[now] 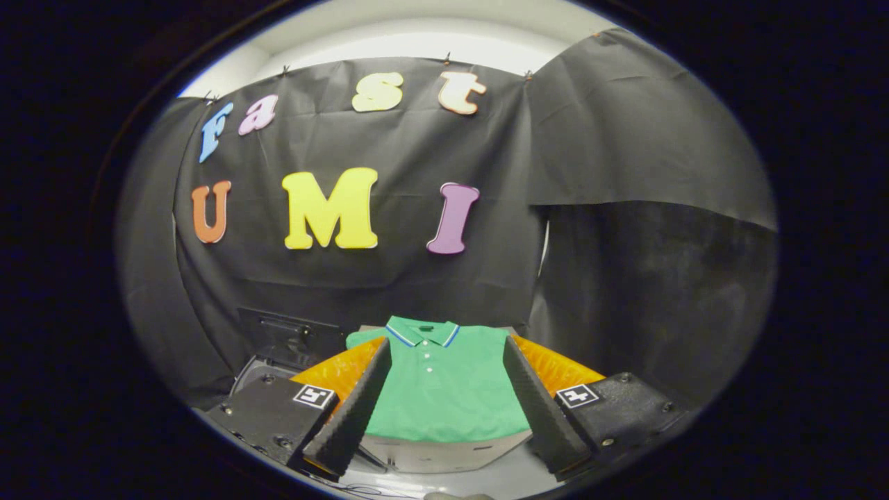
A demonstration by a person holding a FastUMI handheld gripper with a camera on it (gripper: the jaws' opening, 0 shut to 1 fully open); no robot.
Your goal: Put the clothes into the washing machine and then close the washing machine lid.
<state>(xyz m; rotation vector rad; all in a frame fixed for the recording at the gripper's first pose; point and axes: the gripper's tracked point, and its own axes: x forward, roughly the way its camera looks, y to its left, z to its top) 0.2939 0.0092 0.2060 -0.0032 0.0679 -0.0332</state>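
Polo shirt (444, 389) lay flat straight ahead of your tool (444, 410), collar pointing away; fingers spread wide, holding nothing.

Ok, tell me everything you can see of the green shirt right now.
The green shirt is a polo with a blue-and-white trimmed collar and small white buttons, soft knit by the look. It lies flat, front up, collar away from the gripper, on a pale box-like surface. The open fingers flank it without gripping; whether they touch it is unclear.
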